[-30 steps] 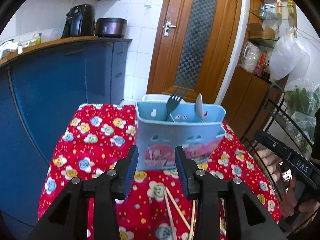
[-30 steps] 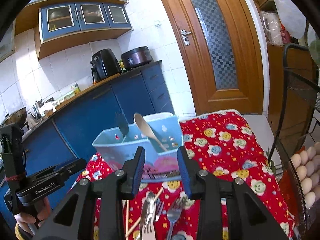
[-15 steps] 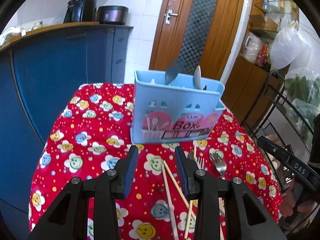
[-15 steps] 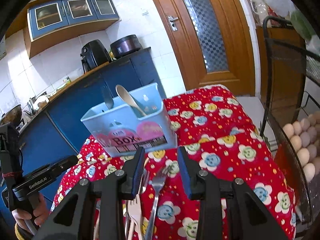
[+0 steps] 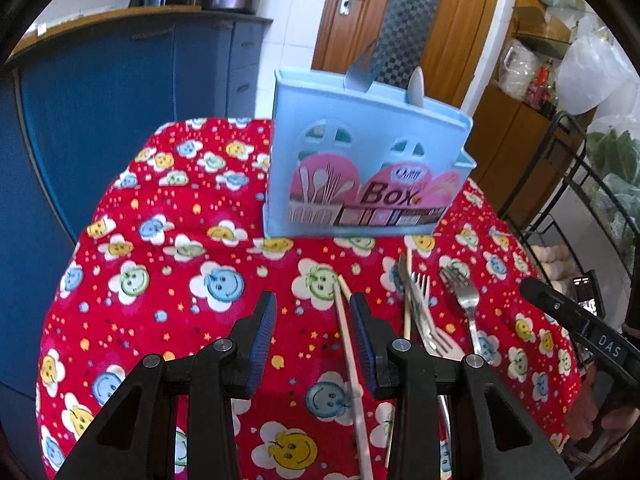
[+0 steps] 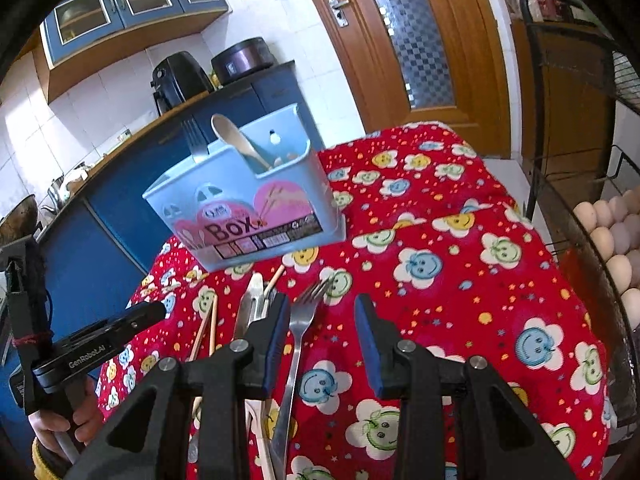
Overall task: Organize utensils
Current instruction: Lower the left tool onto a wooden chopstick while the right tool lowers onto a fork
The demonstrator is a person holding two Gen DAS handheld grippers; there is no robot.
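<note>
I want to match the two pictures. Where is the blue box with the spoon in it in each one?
Left wrist view: blue box stands upper centre, beyond the gripper.
Right wrist view: blue box sits left of centre, tilted in the picture.
Shared landmark: the wooden door behind it.

Utensil handles vanish inside the blue holder (image 5: 360,160); a chopstick (image 5: 352,364) and fork (image 6: 294,364) run beneath gripper frames; the holder's small print is unreadable.

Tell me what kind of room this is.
Most likely a home kitchen: blue cabinets with a countertop carrying an air fryer and a cooker pot, and a wire rack of eggs beside the table.
</note>
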